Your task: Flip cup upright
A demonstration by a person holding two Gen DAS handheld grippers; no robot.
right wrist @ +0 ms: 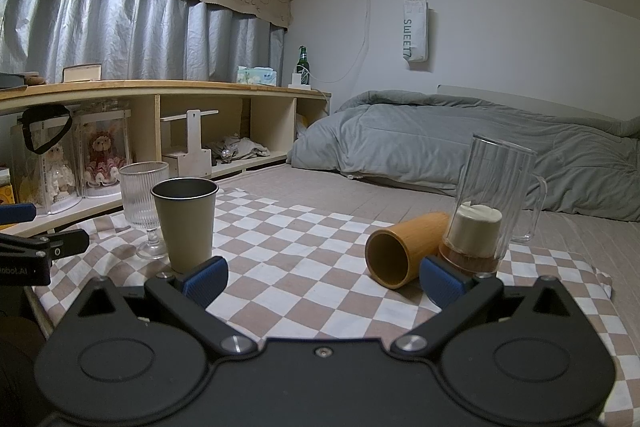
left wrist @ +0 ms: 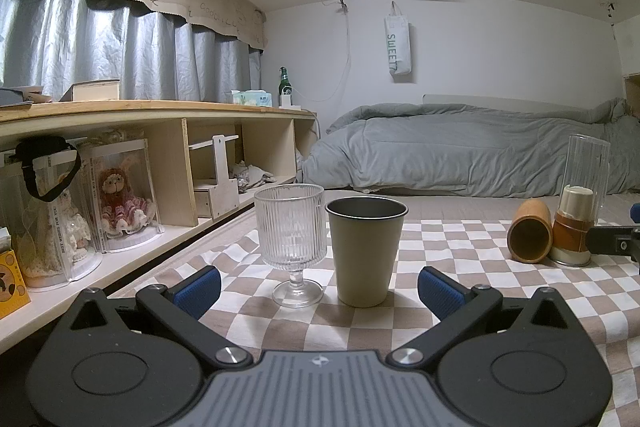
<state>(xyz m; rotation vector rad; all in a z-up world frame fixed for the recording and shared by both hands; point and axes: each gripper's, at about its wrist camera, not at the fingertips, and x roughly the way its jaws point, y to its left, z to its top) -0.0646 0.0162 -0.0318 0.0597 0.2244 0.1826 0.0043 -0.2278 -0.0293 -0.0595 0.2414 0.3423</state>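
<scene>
One cup [right wrist: 402, 253] lies on its side, mouth toward the right gripper [right wrist: 324, 281], nearer than the left gripper [left wrist: 319, 291]; both fingers open, empty.

Home bedroom. Bed with rumpled grey duvet [right wrist: 460, 139] sat far ahead-right of the jaws, grey curtains [right wrist: 120, 31] with a doodled valance up left, low wooden shelf unit [right wrist: 168, 91] holding boxed dolls [right wrist: 102, 157] left, tote bag [right wrist: 416, 27] on wall.
</scene>
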